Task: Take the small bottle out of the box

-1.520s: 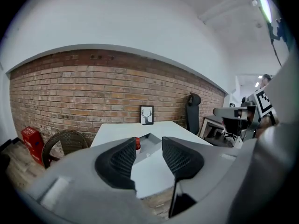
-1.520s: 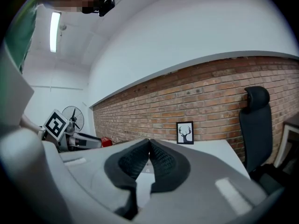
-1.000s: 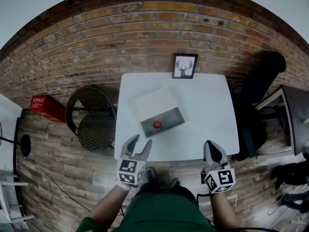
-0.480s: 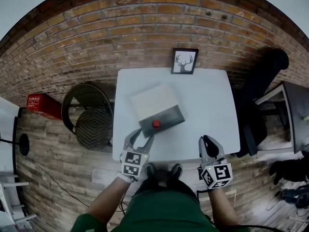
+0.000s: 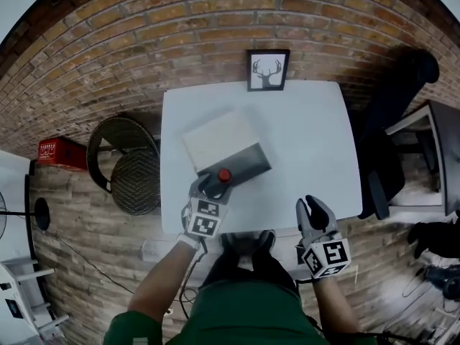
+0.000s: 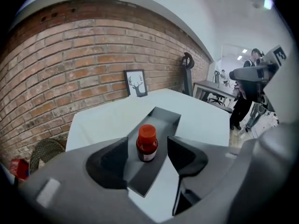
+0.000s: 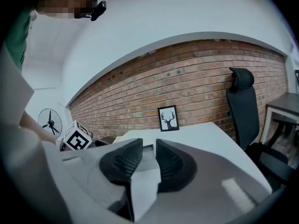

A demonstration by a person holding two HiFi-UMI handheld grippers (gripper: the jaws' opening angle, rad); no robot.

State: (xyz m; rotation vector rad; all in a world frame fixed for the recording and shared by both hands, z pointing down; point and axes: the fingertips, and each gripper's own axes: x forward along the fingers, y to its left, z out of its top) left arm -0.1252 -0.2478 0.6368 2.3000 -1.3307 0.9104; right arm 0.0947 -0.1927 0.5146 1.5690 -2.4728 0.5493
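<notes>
- Right gripper (image 5: 314, 208): nearest item, at the near right edge of the white table (image 5: 309, 142). Its jaws are drawn to a narrow slit with nothing between them and nothing touched.
- Left gripper (image 5: 213, 184): at the near left part of the table, over the near end of the box. Its jaws are spread wide, one on each side of the small bottle, with a visible gap on both sides and no contact seen.
- Small bottle (image 6: 146, 143): red cap, dark body, pale label. It stands upright inside the box at the box's near end.
- Box (image 5: 244, 165): shallow grey tray, open on top and set askew on the table. The bottle is its only visible content.
- White lid (image 5: 214, 136): lies flat against the box's far left side.
- Open room: bare tabletop to the right of and beyond the box. The box's near end sits close to the table's near edge.
- Framed deer picture (image 5: 267, 70): upright at the far table edge, against the brick wall (image 5: 144, 56).
- Wicker chair (image 5: 128, 171): left of the table.
- Black office chair (image 5: 392, 121): right of the table.
</notes>
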